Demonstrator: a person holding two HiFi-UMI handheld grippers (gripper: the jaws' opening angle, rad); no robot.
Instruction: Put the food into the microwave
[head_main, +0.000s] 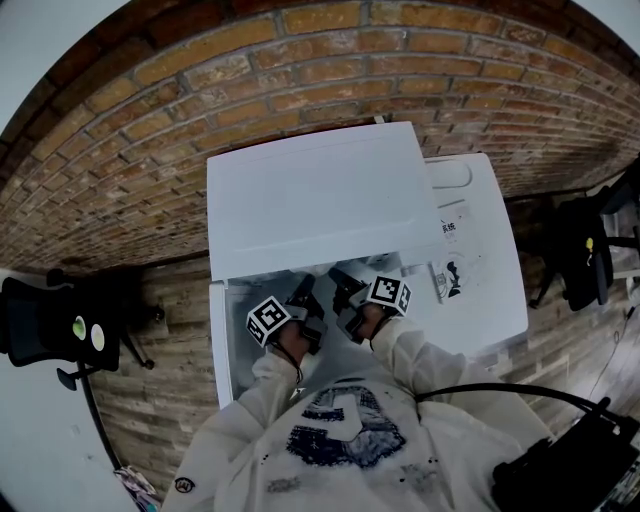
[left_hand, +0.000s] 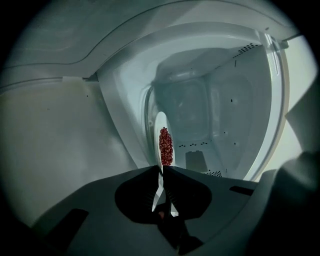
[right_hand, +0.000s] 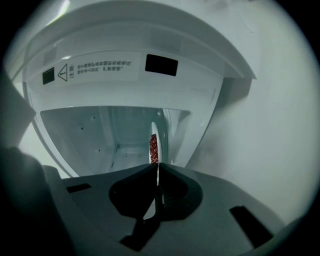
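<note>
A white plate (left_hand: 161, 125) bearing red food (left_hand: 166, 146) shows edge-on, held at the mouth of the open white microwave (head_main: 480, 250). My left gripper (left_hand: 161, 167) is shut on the plate's near rim, and the bare cavity (left_hand: 215, 115) lies behind it. From the other side, my right gripper (right_hand: 157, 165) is shut on the same plate (right_hand: 154, 127) with the food (right_hand: 154, 149) just past its tips. In the head view, the left gripper (head_main: 300, 300) and the right gripper (head_main: 345, 290) sit side by side under the raised door (head_main: 320, 195). The plate is hard to make out there.
The microwave's door frame carries a warning label (right_hand: 100, 67). A brick wall (head_main: 150, 110) runs behind the appliance. A black chair (head_main: 60, 325) stands at the left, another black chair (head_main: 585, 250) at the right, and a black bag (head_main: 570, 465) lies at the lower right.
</note>
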